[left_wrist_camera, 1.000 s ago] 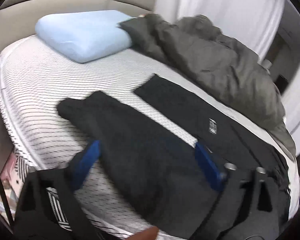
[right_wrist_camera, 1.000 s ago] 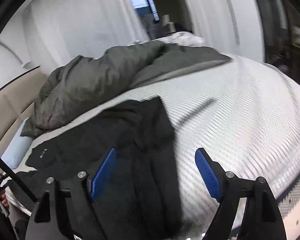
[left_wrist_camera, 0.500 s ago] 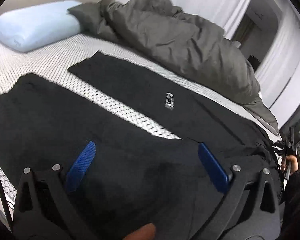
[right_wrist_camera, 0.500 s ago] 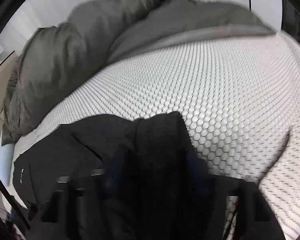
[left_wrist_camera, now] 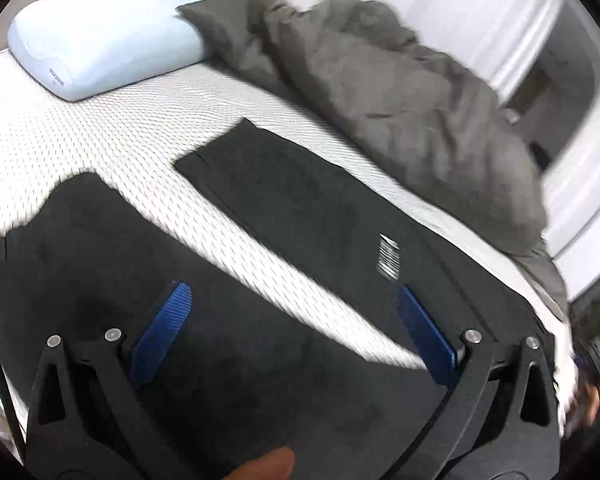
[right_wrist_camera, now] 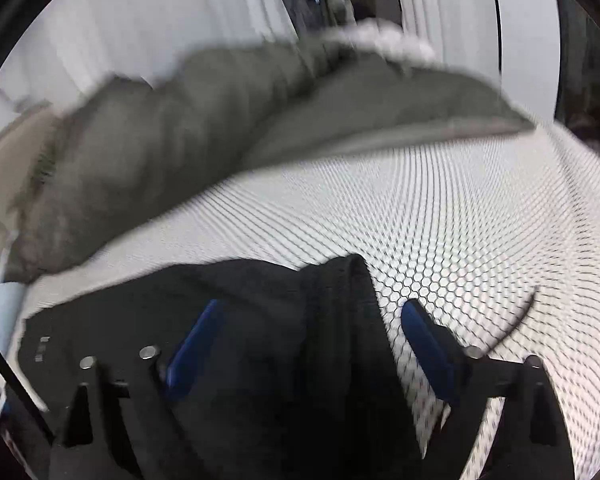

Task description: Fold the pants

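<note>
Black pants (left_wrist_camera: 308, 208) lie spread on the white honeycomb mattress (left_wrist_camera: 112, 136), the two legs apart. The far leg carries a small white logo (left_wrist_camera: 388, 256). My left gripper (left_wrist_camera: 294, 320) hovers open over the gap between the legs; its left pad (left_wrist_camera: 164, 332) is above the near leg. In the right wrist view the pants' waist end (right_wrist_camera: 240, 320) lies bunched into a raised fold (right_wrist_camera: 348, 280). My right gripper (right_wrist_camera: 310, 340) is over it with jaws opening wide. The cloth lies between the pads, which do not press on it.
A light blue pillow (left_wrist_camera: 104, 36) sits at the head of the bed. A rumpled grey duvet (left_wrist_camera: 380, 100) runs along the far side, also seen as the grey duvet (right_wrist_camera: 160, 152). A person's hand (left_wrist_camera: 588, 396) shows at the bed's right edge. White curtains (right_wrist_camera: 160, 20) hang behind.
The right gripper moved in over the waist end, its fingers drew together half a second ago and now stand wide again. The left gripper swung across the legs, staying open.
</note>
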Available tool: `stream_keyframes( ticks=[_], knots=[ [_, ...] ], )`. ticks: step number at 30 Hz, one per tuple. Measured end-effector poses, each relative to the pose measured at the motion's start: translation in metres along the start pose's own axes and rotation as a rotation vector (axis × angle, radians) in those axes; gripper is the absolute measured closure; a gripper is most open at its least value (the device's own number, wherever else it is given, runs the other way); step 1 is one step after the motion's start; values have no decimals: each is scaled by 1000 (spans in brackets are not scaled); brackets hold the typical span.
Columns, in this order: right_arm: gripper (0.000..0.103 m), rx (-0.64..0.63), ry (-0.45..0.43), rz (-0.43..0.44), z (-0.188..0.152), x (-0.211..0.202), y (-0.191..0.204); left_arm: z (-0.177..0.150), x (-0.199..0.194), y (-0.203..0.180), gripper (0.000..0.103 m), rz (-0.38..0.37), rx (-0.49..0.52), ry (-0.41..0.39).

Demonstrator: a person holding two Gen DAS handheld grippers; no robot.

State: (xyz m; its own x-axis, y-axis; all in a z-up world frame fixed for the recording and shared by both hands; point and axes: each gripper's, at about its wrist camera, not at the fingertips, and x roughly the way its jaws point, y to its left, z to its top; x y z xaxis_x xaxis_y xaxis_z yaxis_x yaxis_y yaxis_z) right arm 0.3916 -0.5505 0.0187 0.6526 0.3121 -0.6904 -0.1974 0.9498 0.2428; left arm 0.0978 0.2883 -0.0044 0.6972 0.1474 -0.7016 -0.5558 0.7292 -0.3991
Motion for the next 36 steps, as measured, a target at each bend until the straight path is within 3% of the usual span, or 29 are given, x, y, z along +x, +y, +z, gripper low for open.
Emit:
stream_keyframes(
  ticks=[1,2,5,6,7,10,11,12,17,22,23,24,26,28,29,35,36],
  knots=[
    [8,6,-19,15,-10,-18,0,16,19,9,9,73,-53,71],
    [7,20,-52,35,-24,-39,1,24,31,15,18,82,-90,117],
    [3,46,-117,85,-70,-88,2,49,71,42,31,23,-249,211],
    [3,53,-130,94,-85,-101,0,56,82,47,41,27,-276,226],
    [3,63,-134,94,-94,-111,-1,65,93,55,45,56,-311,225],
    [3,116,-137,34,-145,-139,-12,80,98,64,71,112,-369,168],
    [2,149,-132,20,-163,-142,-14,87,97,65,91,120,-361,139],
    [2,170,-108,22,-178,-143,-17,91,96,66,96,126,-350,129],
    [2,260,-46,10,-222,-144,-37,107,71,75,100,102,-311,44],
    [2,275,-32,17,-243,-147,-48,113,58,80,93,175,-294,72],
    [2,271,-35,17,-244,-148,-47,109,51,81,81,185,-282,60],
    [2,266,-37,20,-243,-148,-45,107,40,80,55,190,-265,41],
    [2,256,-47,29,-243,-149,-44,100,12,75,22,138,-216,-2],
    [2,255,-48,32,-243,-149,-46,85,-19,68,16,117,-154,-40],
    [2,262,-44,33,-242,-147,-48,79,-28,68,5,113,-131,-36],
    [3,277,-60,30,-229,-133,-53,18,-86,74,1,92,-58,-41],
    [11,283,-59,48,-226,-129,-54,9,-90,77,1,94,-58,-39]
  ],
)
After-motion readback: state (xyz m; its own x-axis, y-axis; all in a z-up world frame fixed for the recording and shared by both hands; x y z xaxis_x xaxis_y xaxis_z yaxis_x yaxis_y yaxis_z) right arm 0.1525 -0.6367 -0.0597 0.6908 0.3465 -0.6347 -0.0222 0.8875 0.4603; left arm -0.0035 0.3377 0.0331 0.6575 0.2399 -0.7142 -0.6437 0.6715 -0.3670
